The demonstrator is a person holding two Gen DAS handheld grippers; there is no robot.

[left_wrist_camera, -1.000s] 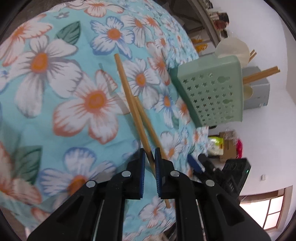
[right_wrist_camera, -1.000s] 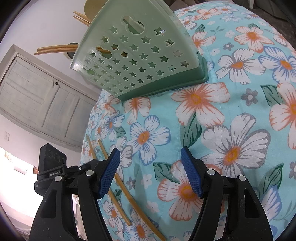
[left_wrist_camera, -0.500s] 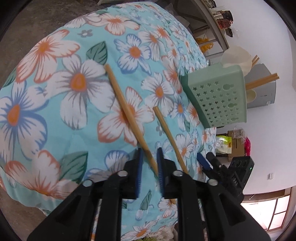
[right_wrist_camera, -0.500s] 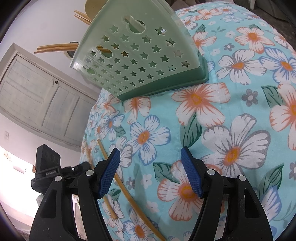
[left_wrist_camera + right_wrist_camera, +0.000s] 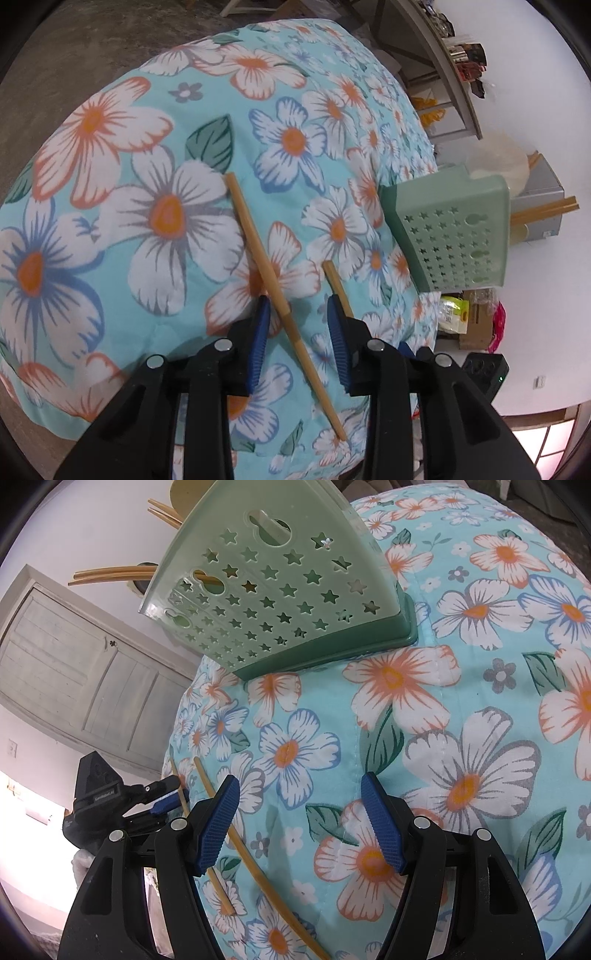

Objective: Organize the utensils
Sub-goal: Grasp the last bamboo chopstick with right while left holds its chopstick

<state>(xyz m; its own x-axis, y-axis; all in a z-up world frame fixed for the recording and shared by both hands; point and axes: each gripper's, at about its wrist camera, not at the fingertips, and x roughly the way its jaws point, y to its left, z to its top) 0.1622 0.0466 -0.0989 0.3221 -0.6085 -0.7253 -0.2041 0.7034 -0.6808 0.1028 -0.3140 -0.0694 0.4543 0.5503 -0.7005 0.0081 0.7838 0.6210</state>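
Two wooden chopsticks lie on the floral cloth. One chopstick (image 5: 266, 266) runs between the open jaws of my left gripper (image 5: 297, 325), touching neither pad. The second chopstick (image 5: 334, 282) lies just right of it, partly hidden behind the right finger. A green star-holed utensil holder (image 5: 454, 240) stands at the right with chopsticks and a spoon sticking out. In the right wrist view the holder (image 5: 280, 602) is straight ahead; my right gripper (image 5: 299, 823) is open and empty above the cloth. Both chopsticks (image 5: 236, 843) and the left gripper (image 5: 162, 805) show at lower left.
The table's flowered cloth (image 5: 147, 221) drops off at the left and near edges. A shelf and boxes (image 5: 476, 325) stand beyond the table on the right. A white door (image 5: 74, 672) is behind the holder in the right wrist view.
My left gripper has opened and let go of the chopstick, which now lies on the cloth apart from the other one. The right gripper has stayed still and open.
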